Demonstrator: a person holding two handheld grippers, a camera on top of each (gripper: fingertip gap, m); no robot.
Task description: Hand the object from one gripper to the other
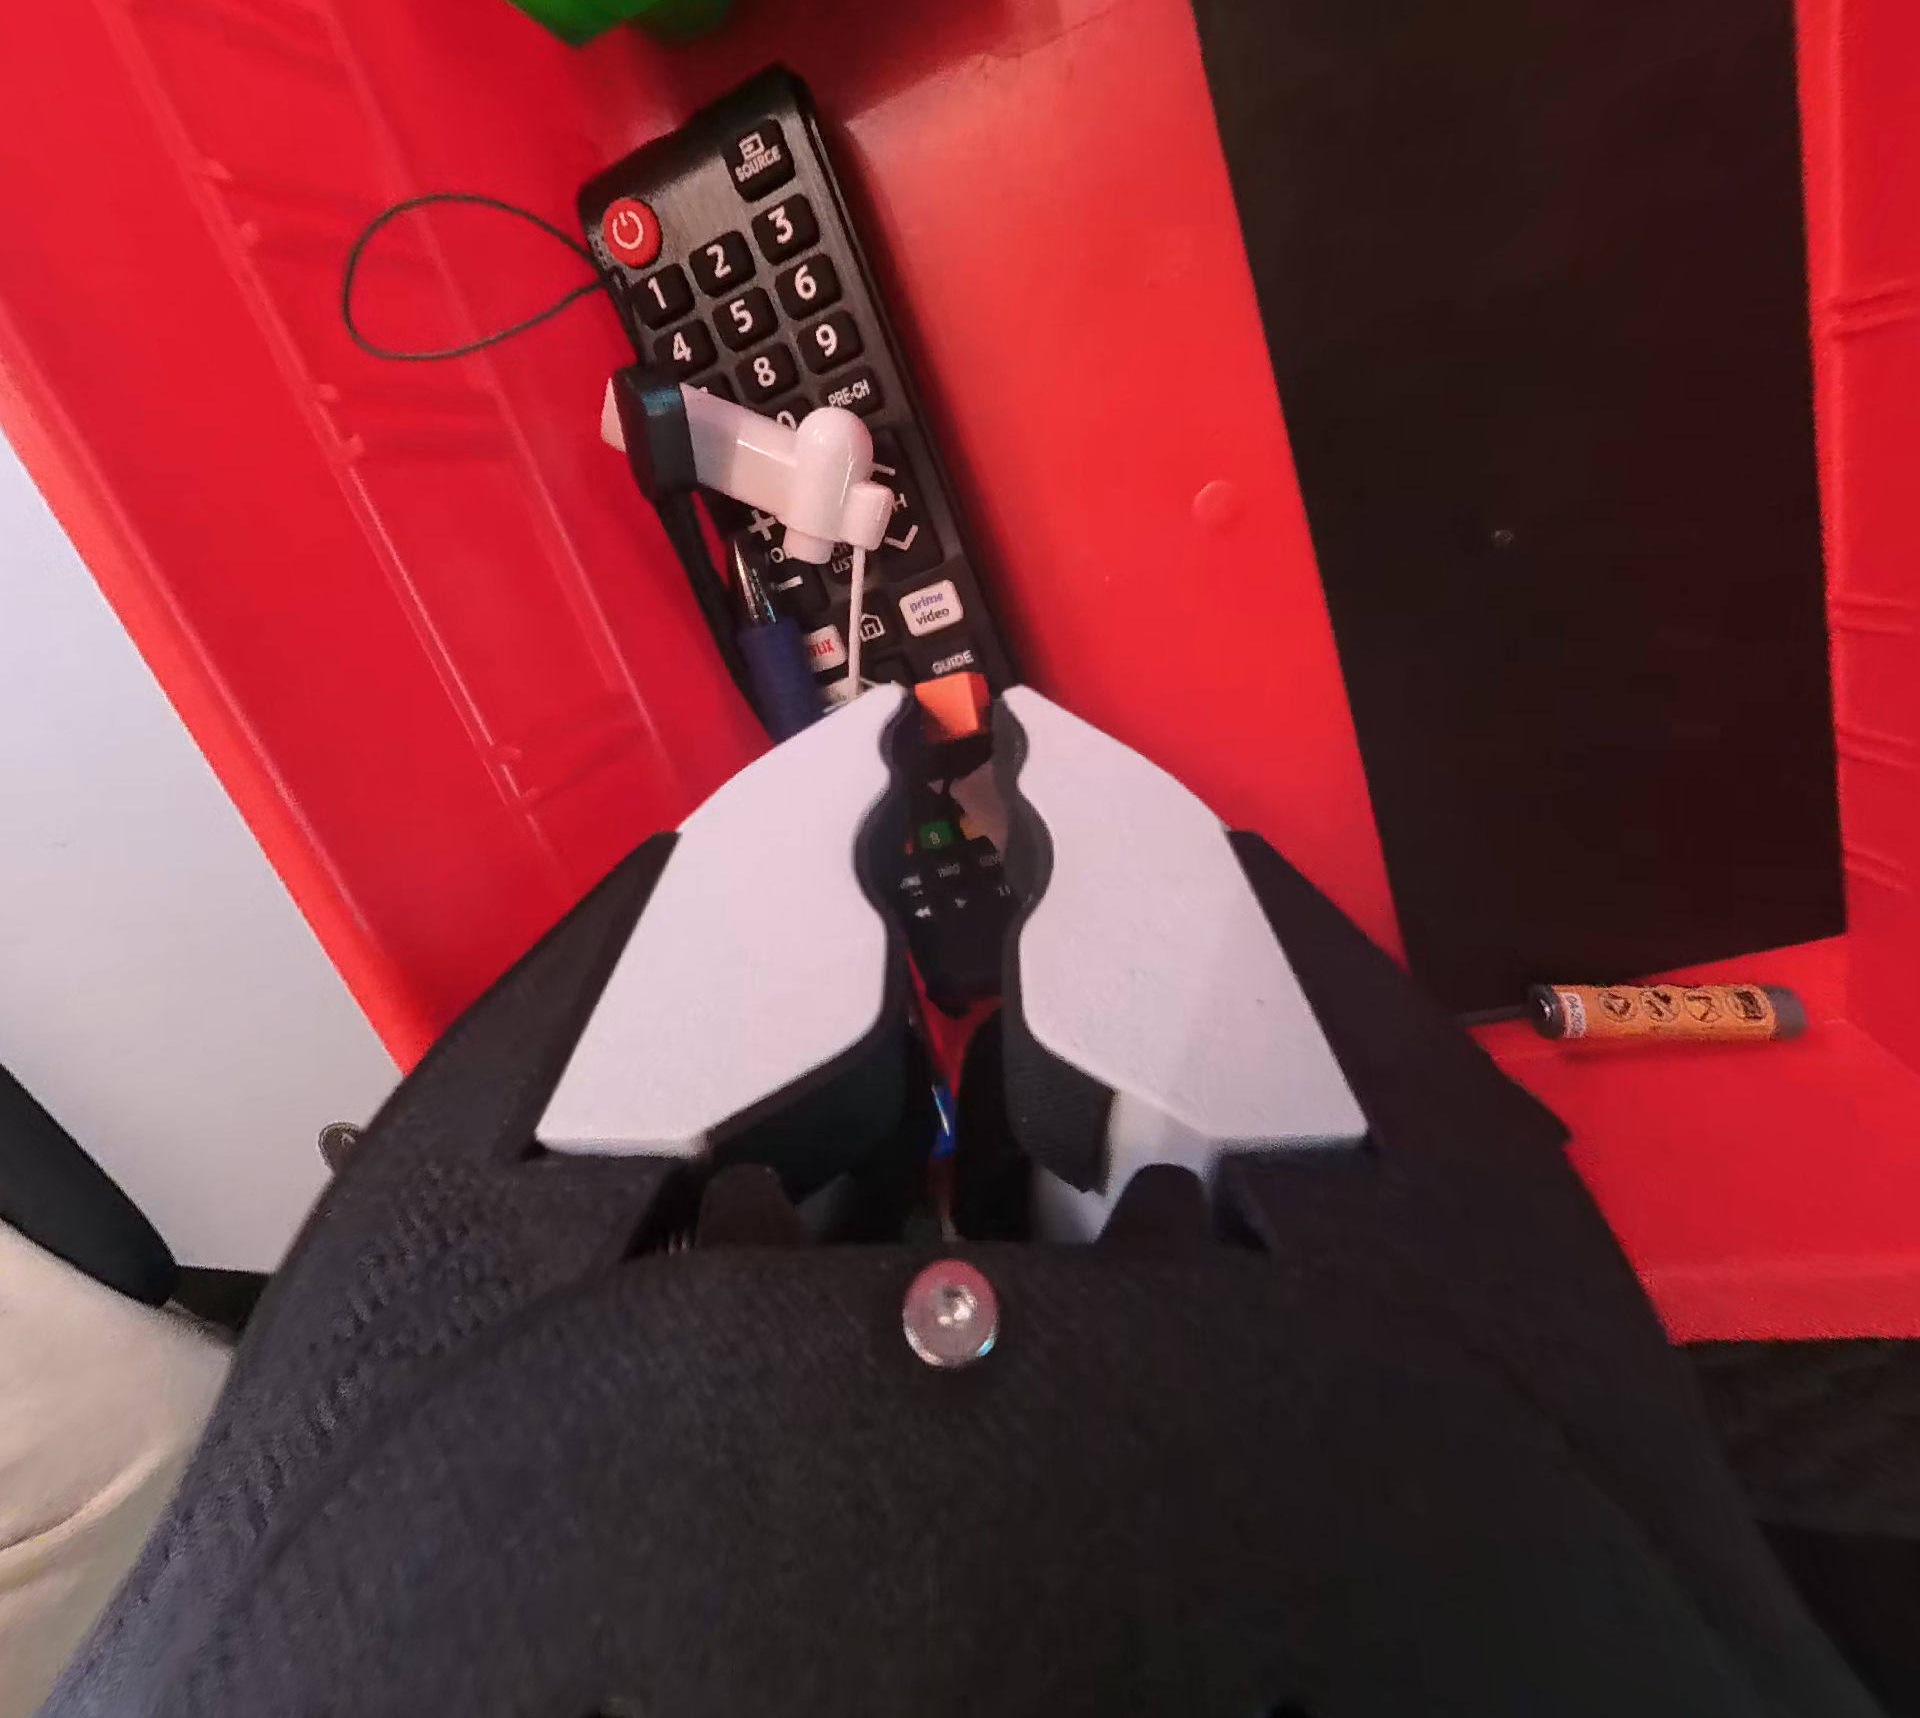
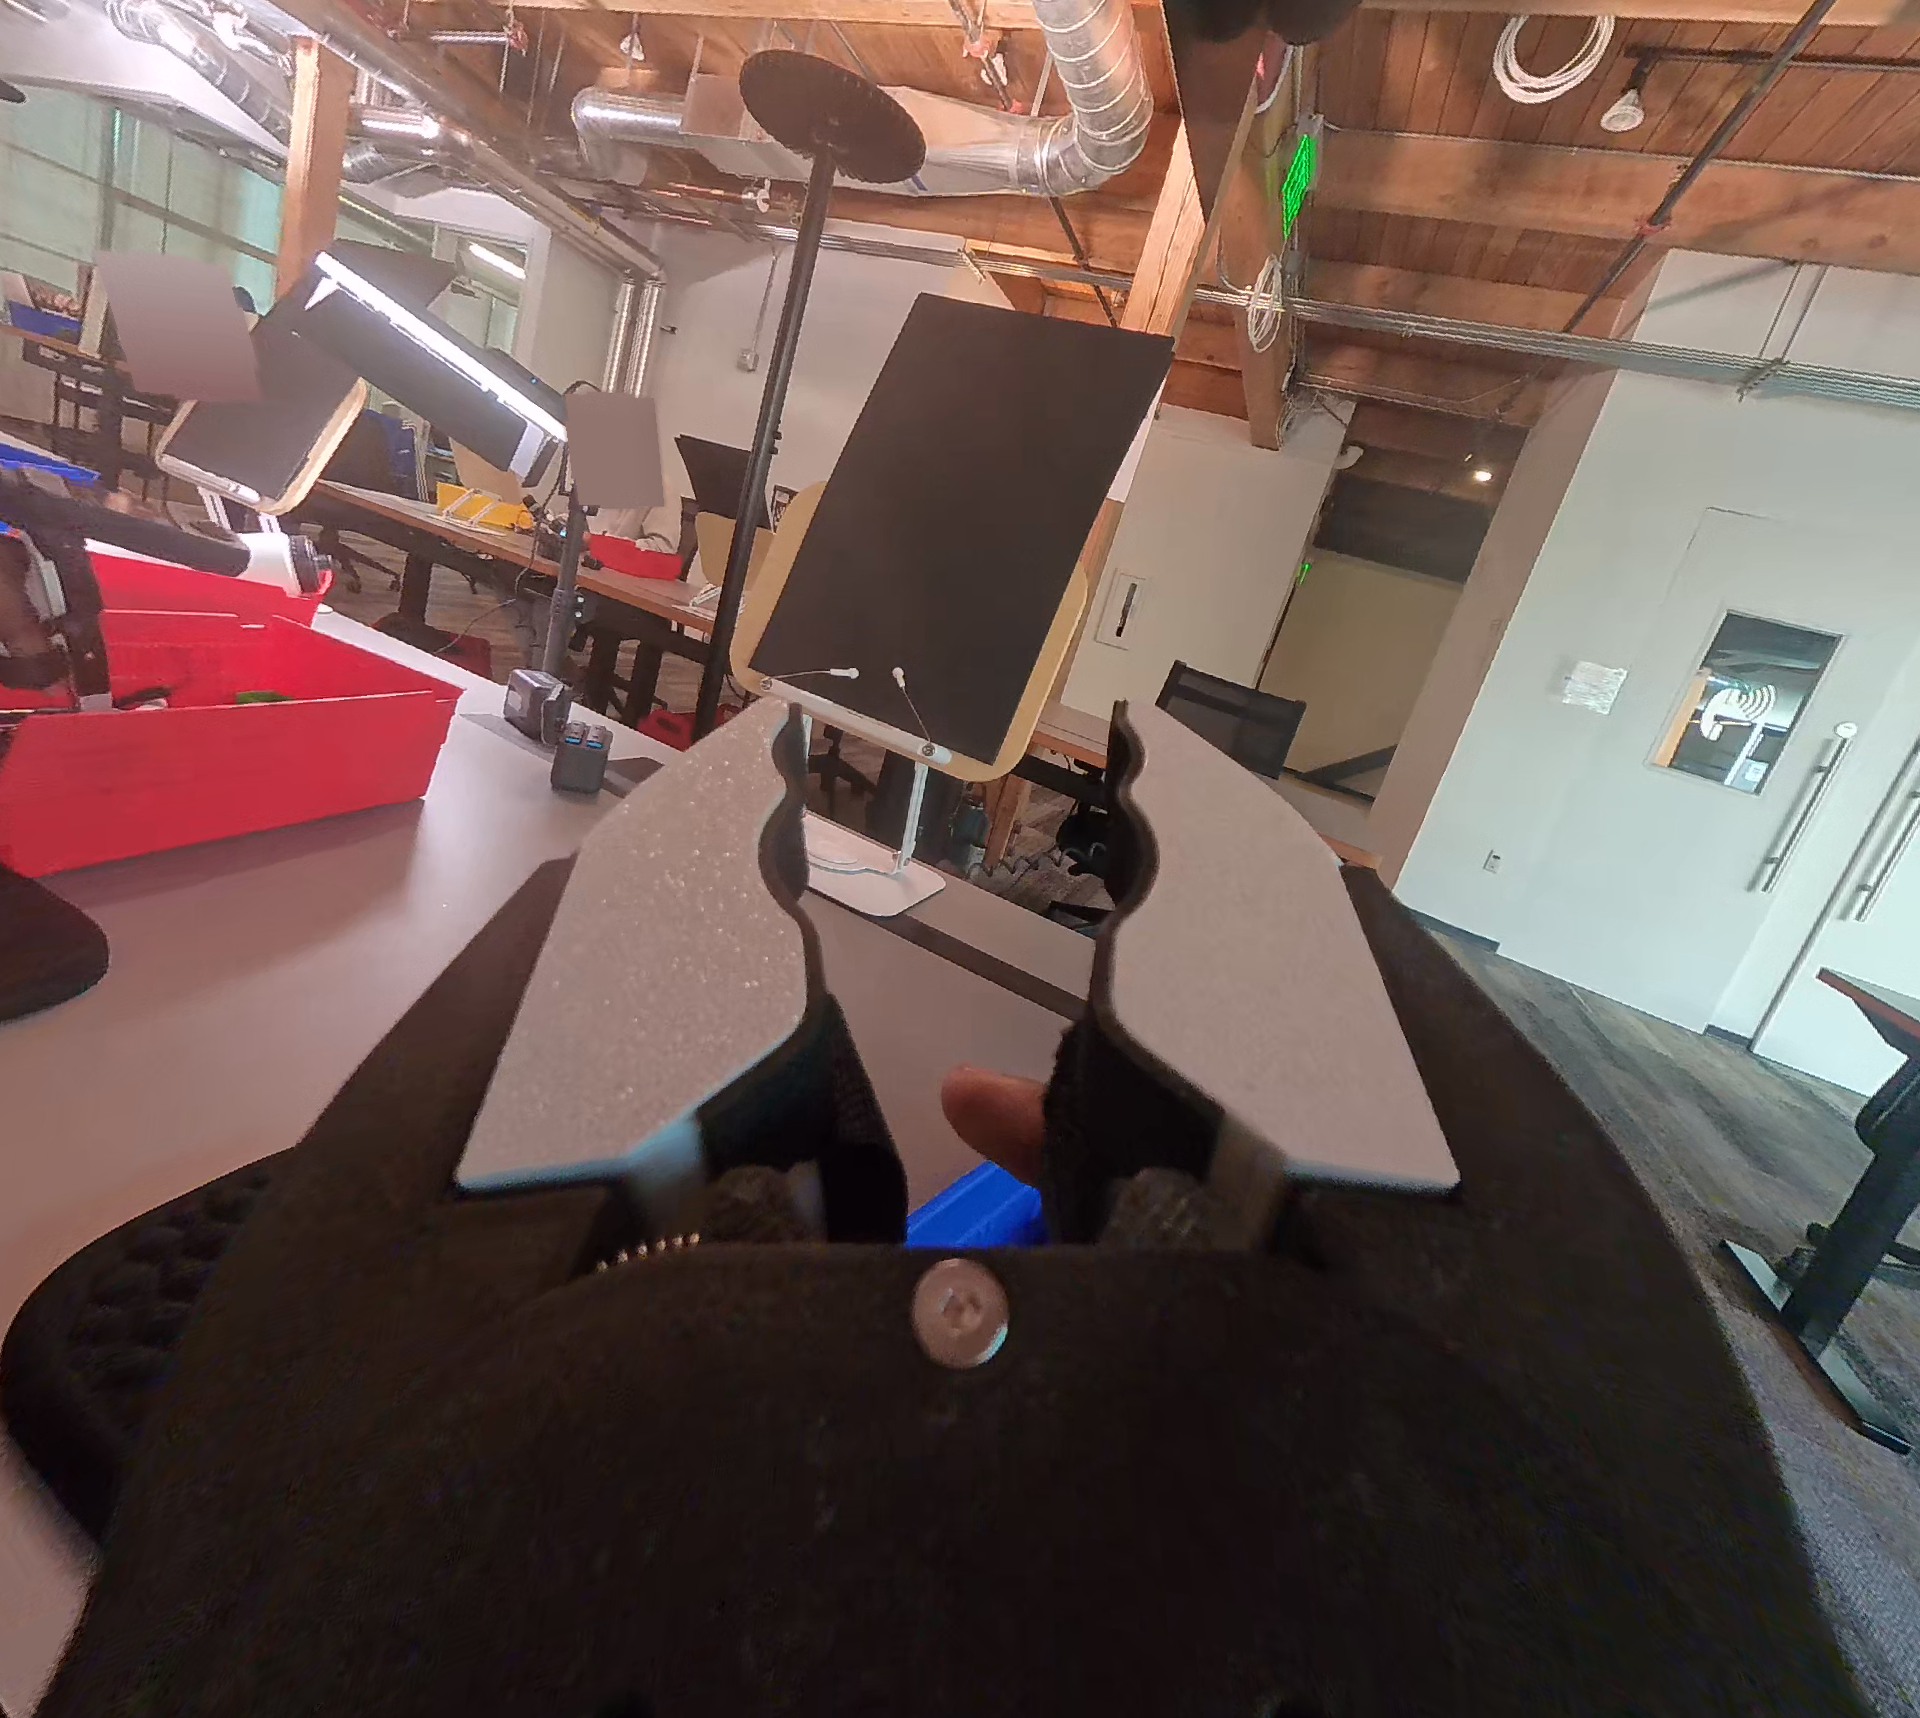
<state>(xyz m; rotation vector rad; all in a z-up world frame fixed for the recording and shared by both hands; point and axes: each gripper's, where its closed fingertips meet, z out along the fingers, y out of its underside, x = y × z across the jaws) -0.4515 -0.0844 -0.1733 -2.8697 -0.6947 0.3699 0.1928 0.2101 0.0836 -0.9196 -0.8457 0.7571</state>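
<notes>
Between the left gripper's point(image 1: 951, 718) nearly closed tips sits a small orange piece point(image 1: 951, 712), pinched right over the lower end of the remote point(image 1: 774, 380) in the red bin point(image 1: 1091, 318). So shallow a nip could let it twist free, or snag the white tag point(image 1: 790, 463) just ahead. Off to the side, the right gripper point(image 2: 951, 728) gapes wide and empty, aimed away, so the pass may miss.
</notes>
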